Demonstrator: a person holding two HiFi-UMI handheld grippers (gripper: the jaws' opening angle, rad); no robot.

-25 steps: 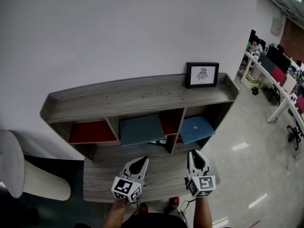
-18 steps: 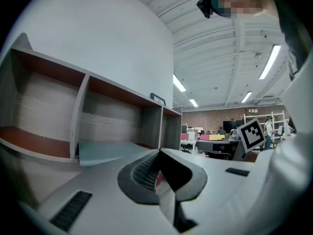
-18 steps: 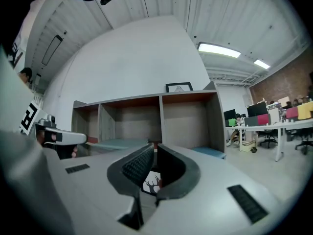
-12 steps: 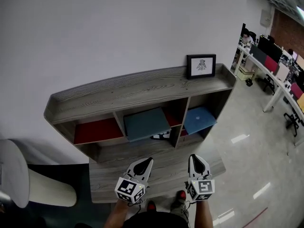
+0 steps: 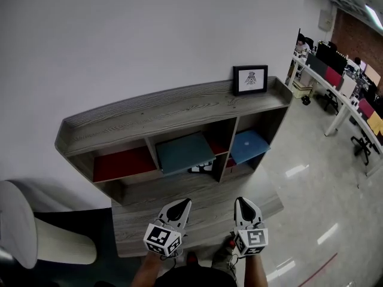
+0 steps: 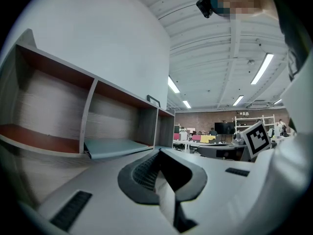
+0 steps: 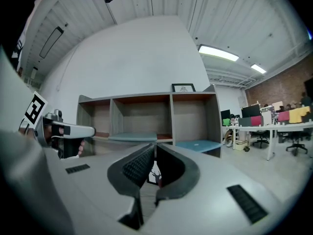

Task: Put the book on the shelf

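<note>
One shelf (image 5: 149,121) with three compartments stands at 12 o'clock. Two books lie in it: a teal book (image 5: 182,152) at 12 o'clock and a blue book (image 5: 249,145) at 1 o'clock. One framed picture (image 5: 250,79) stands at 1 o'clock. There are two grippers: the left gripper (image 5: 179,205) and the right gripper (image 5: 245,203).

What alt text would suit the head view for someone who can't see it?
Seen from above, a grey wooden shelf unit stands against a white wall, a teal book in its middle compartment, a blue book in the right, a framed picture on top. The left gripper and right gripper point toward it.
</note>
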